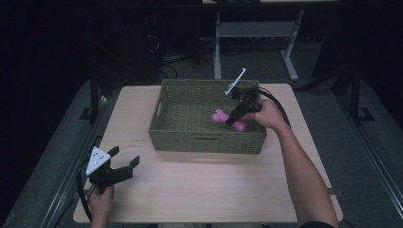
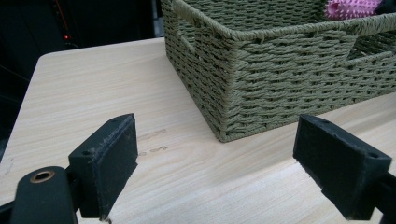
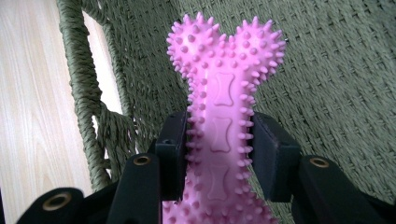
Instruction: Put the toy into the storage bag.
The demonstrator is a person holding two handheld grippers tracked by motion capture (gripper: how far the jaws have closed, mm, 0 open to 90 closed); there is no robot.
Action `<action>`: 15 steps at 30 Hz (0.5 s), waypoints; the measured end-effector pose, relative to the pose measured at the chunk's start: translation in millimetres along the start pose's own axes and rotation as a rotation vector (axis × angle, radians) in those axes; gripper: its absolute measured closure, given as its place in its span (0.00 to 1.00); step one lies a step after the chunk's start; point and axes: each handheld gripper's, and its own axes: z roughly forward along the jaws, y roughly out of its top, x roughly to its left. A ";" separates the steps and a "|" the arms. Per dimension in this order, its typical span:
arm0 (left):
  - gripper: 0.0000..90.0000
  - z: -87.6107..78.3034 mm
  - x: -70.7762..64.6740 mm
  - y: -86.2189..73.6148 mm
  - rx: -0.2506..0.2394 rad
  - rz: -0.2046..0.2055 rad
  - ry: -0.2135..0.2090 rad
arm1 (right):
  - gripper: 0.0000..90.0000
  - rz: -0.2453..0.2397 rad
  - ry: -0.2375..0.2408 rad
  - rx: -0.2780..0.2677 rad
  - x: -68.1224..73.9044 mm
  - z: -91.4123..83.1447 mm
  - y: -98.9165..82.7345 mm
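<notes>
A pink spiky bone toy is inside the green woven basket, at its right side. My right gripper reaches down into the basket and is shut on the toy's middle, both pads pressing its spikes. My left gripper rests low over the table's front left corner, jaws wide open with nothing between them, pointing toward the basket's near corner. The toy's pink tip peeks over the basket rim.
The light wooden table has bare room in front of the basket and to its left. A person's right forearm crosses the table's right side. Dark floor, cables and a white desk frame lie beyond the far edge.
</notes>
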 end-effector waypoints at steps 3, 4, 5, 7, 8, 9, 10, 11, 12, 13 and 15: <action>0.15 -0.3 0.2 -0.1 -0.001 -0.001 0.000 | 0.64 0.006 0.009 -0.002 -0.1 4.4 -1.4; 0.15 -0.4 0.4 -0.2 -0.001 -0.002 0.000 | 0.64 0.005 0.010 0.000 -0.5 6.0 -2.3; 0.15 -0.4 0.4 -0.2 -0.001 -0.002 0.000 | 0.64 0.005 0.009 0.005 -0.8 7.4 -3.1; 0.15 -0.3 0.4 -0.1 0.001 0.000 0.000 | 0.64 0.007 0.013 0.008 -1.0 8.8 -4.0; 0.15 -0.2 0.3 -0.1 0.000 0.000 -0.001 | 0.64 0.012 0.016 0.012 -1.4 10.9 -5.8; 0.15 -0.2 0.3 -0.1 0.000 0.000 -0.001 | 0.64 0.012 0.016 0.012 -1.4 10.9 -5.8; 0.15 0.0 -0.1 0.0 0.000 -0.001 0.000 | 0.64 0.015 0.015 0.011 -1.9 11.8 -7.4; 0.15 0.0 -0.1 0.0 0.000 -0.001 0.000 | 0.64 0.015 0.015 0.011 -1.9 11.8 -7.4; 0.15 0.2 -0.3 0.0 0.001 -0.001 -0.001 | 0.64 0.015 0.011 0.013 -2.0 11.4 -7.9; 0.15 0.2 -0.3 0.0 0.001 -0.001 -0.001 | 0.64 0.015 0.011 0.013 -2.0 11.4 -7.9; 0.15 0.5 -0.6 0.0 0.001 -0.002 -0.002 | 0.64 0.018 0.017 0.009 -1.9 10.4 -7.8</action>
